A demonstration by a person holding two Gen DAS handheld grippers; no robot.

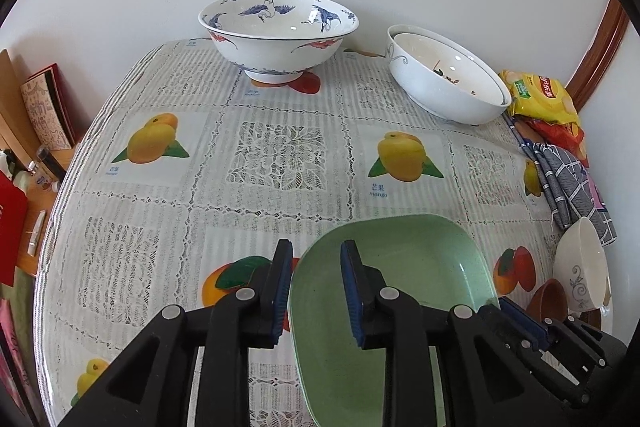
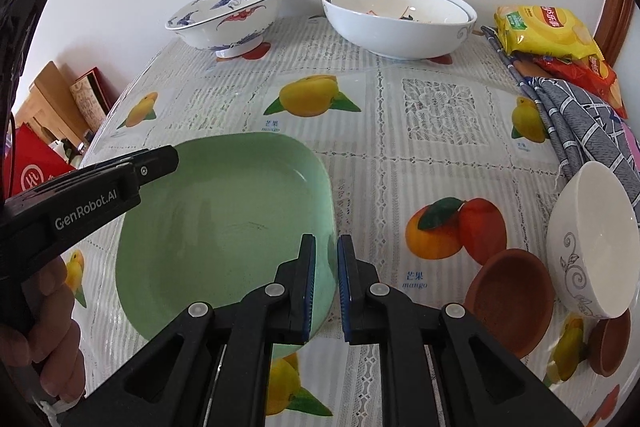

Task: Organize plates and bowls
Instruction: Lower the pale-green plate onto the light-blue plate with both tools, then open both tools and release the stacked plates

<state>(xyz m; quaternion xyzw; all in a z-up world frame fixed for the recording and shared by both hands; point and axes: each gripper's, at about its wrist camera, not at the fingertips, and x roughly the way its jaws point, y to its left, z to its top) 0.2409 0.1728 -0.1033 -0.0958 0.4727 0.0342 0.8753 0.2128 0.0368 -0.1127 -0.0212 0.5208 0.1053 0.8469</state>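
The table (image 1: 160,195), covered by a lace-and-fruit print cloth, meets the white wall at its far edge and drops off on the left toward red boxes (image 1: 48,107). The broad middle of the cloth between the near plate and the far bowls is unoccupied.

The green plate (image 2: 224,219) lies at the near edge. The left gripper (image 1: 316,287) has its jaws spread across the plate's left rim, one finger outside and one over the plate; no clamping is visible. The right gripper (image 2: 325,283) straddles the plate's right rim with a narrow gap between its pads; whether it pinches the rim cannot be determined.

At the far edge, the blue-and-red patterned bowl (image 1: 278,31) stands upright, its interior vacant. To its right, a large white bowl (image 2: 396,19) holds a second white bowl nested inside it, with small dark and orange marks inside that cannot be identified.

Along the right edge lie a yellow snack bag (image 2: 540,31) and a grey checked cloth (image 2: 580,123). Nearer, a small white bowl (image 2: 592,247) with a scroll motif rests tilted against brown clay bowls (image 2: 512,303), which it partly hides.
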